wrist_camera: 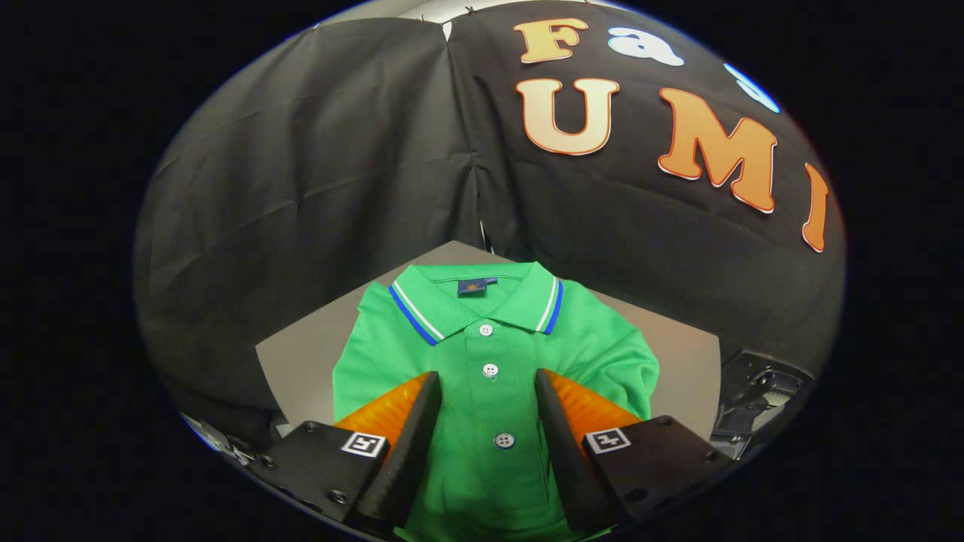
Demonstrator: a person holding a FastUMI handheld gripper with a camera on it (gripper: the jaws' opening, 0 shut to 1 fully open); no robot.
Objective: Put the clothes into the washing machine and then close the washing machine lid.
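While the gripper [487, 380] is hovering wide open and holding nothing, a green polo shirt [493, 361] (buttoned, collar farthest away) is lying flat on the grey table [301, 361] beneath its fingers.

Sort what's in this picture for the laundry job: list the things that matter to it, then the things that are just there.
Part of the job:
- green polo shirt, lying flat on the grey table, collar away from the gripper
- gripper, open, fingers spread above the shirt's button placket

Just there:
- black cloth wall behind the table
- dark hardware past the table's far right edge, too unclear to identify
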